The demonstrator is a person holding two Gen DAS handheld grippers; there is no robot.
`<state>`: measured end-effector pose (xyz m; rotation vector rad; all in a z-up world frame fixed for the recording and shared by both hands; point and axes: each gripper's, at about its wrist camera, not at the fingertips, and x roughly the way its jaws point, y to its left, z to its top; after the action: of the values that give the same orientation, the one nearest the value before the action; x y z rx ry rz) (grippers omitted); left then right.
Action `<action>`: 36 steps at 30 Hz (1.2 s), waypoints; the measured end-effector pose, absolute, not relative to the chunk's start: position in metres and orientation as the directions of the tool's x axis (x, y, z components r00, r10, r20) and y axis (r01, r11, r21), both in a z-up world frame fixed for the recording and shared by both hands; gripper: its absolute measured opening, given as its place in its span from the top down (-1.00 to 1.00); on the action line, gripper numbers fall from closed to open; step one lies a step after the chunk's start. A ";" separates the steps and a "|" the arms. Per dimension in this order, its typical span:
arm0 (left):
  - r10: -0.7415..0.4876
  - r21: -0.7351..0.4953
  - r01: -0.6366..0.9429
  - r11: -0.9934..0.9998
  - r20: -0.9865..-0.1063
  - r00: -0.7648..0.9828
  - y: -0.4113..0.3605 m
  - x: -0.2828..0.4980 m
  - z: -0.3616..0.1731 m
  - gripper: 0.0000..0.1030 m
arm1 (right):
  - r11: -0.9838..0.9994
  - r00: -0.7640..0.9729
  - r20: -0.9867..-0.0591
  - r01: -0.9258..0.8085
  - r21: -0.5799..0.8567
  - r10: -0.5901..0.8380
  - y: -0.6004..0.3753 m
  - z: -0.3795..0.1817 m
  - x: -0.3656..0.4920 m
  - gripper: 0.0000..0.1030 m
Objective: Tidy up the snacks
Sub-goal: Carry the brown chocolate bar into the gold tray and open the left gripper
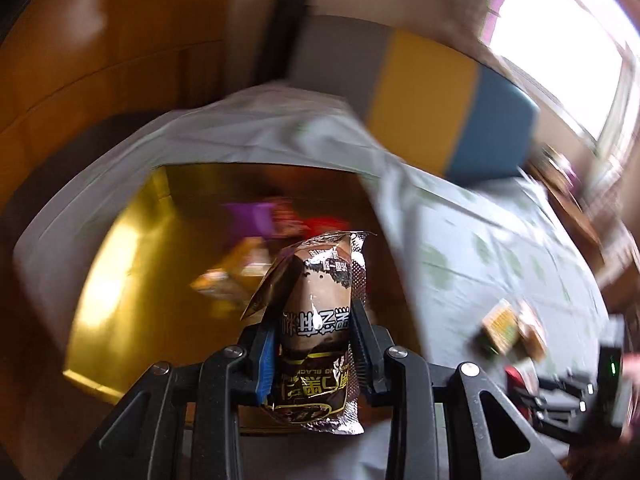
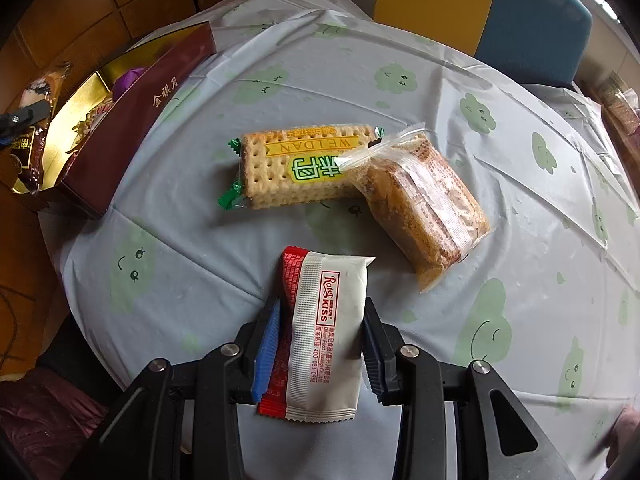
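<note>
My left gripper [image 1: 314, 320] is shut on a brown foil snack packet [image 1: 316, 320] and holds it above the open gold-lined box [image 1: 120, 264], which has several snacks blurred inside. My right gripper [image 2: 318, 320] is shut on a white and red Rose Kiss wafer packet [image 2: 324, 332] just above the table. Beyond it lie a Weidan cracker pack [image 2: 296, 168] and a clear-wrapped brown cake [image 2: 424, 204], overlapping at one end. The box [image 2: 136, 108] with its maroon side stands at the table's left edge, with the left gripper and its packet [image 2: 32, 120] over it.
The round table has a pale blue cloth with green faces [image 2: 500, 320]. A yellow and blue chair back [image 2: 480, 8] stands behind it. A wooden floor [image 2: 80, 0] lies to the left. The right gripper [image 1: 580, 392] shows at the left view's right edge.
</note>
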<state>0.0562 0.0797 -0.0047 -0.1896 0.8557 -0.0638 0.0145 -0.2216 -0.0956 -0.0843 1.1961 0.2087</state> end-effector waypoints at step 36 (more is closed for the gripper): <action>-0.098 -0.230 -0.166 0.959 -0.817 0.569 0.118 0.060 -0.045 0.32 | 0.978 0.363 -0.926 -0.205 0.035 0.109 -0.221 -0.094 0.011 0.25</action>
<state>0.0601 0.1184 -0.0450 -0.2967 0.9691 0.0403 0.0111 -0.2209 -0.0942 -0.0922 1.1829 0.2026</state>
